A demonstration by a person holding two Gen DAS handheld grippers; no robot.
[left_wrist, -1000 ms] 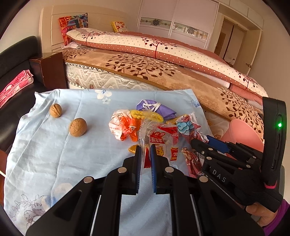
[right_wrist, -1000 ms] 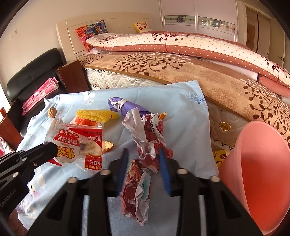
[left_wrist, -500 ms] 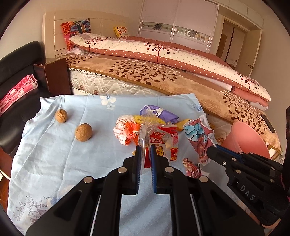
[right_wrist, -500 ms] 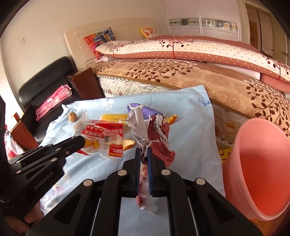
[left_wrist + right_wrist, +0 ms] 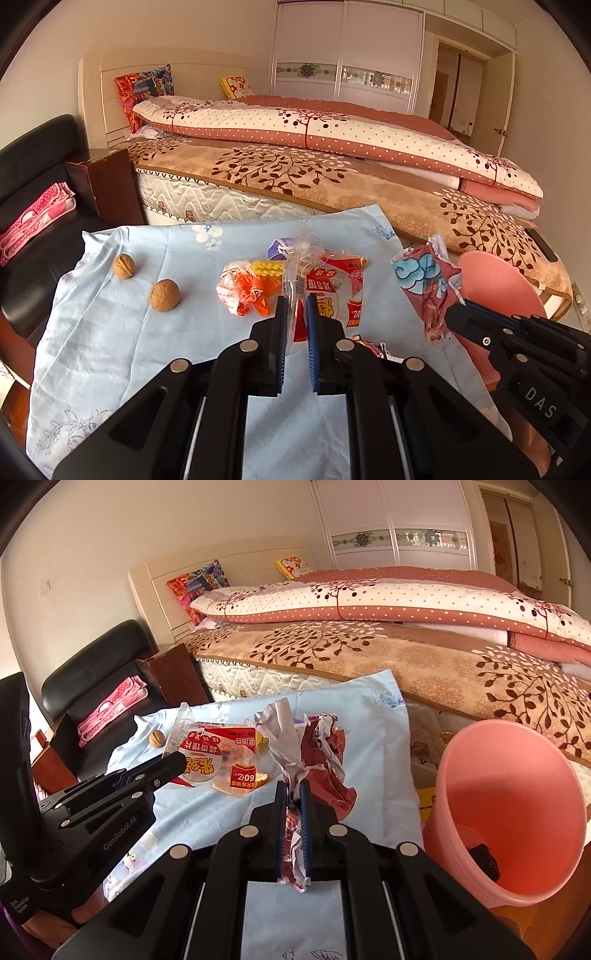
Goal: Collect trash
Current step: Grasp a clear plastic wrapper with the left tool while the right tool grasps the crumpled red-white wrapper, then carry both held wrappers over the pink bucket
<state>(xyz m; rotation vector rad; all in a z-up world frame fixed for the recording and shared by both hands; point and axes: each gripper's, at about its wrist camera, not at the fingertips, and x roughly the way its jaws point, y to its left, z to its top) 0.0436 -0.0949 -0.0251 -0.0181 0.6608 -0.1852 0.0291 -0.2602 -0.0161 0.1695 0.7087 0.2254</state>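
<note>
Over the blue floral cloth, both tools carry trash. Left gripper is clamped on a clear snack bag with red label, lifted off the cloth. Right gripper is clamped on a crumpled maroon-and-white wrapper, also raised, just beside the pink bin at the table's right edge.

Progress, as judged: two pieces in hand, neither yet dropped.

Left on the cloth: an orange-and-white crumpled wrapper, a yellow packet and a purple item behind the bag. Two walnuts lie well apart from the pile; whether they count as trash, cannot tell.

Bin contents: one small dark object low inside; rest of interior looks bare.
</note>
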